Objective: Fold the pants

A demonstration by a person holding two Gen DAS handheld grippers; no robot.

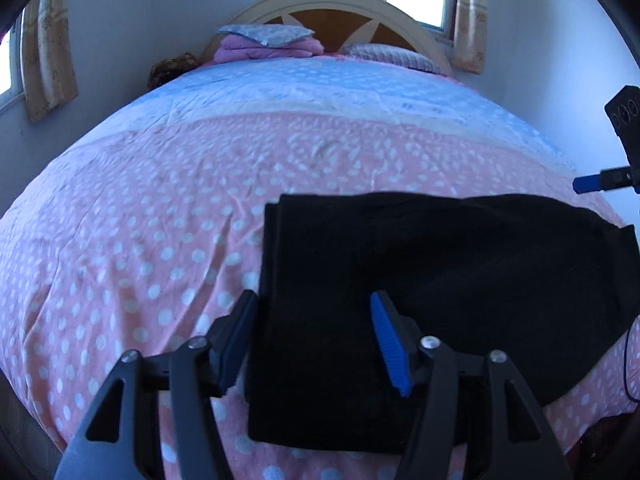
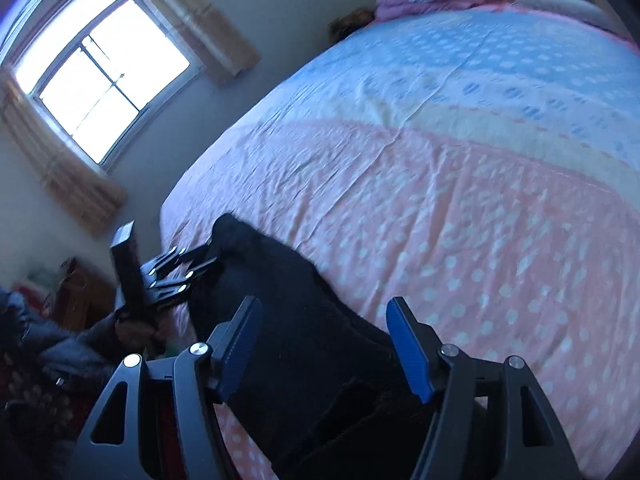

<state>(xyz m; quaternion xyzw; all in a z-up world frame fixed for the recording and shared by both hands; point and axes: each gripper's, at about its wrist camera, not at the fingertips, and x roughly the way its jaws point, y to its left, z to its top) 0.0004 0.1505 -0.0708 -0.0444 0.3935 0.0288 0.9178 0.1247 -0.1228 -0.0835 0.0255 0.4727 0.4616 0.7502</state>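
Black pants [image 1: 400,280] lie folded flat on the pink dotted bedspread [image 1: 160,220] near the bed's front edge. My left gripper [image 1: 314,320] is open and empty, its fingers hovering over the left end of the pants. My right gripper [image 2: 324,328] is open and empty above the other end of the pants [image 2: 304,332]. The right gripper's blue tip shows at the far right of the left wrist view [image 1: 592,182]. The left gripper shows in the right wrist view [image 2: 176,276] at the far end of the pants.
Pillows [image 1: 268,36] and a pink blanket [image 1: 272,52] lie by the headboard [image 1: 340,8]. Windows with curtains [image 2: 100,76] are on the walls. Clutter [image 2: 48,320] lies on the floor beside the bed.
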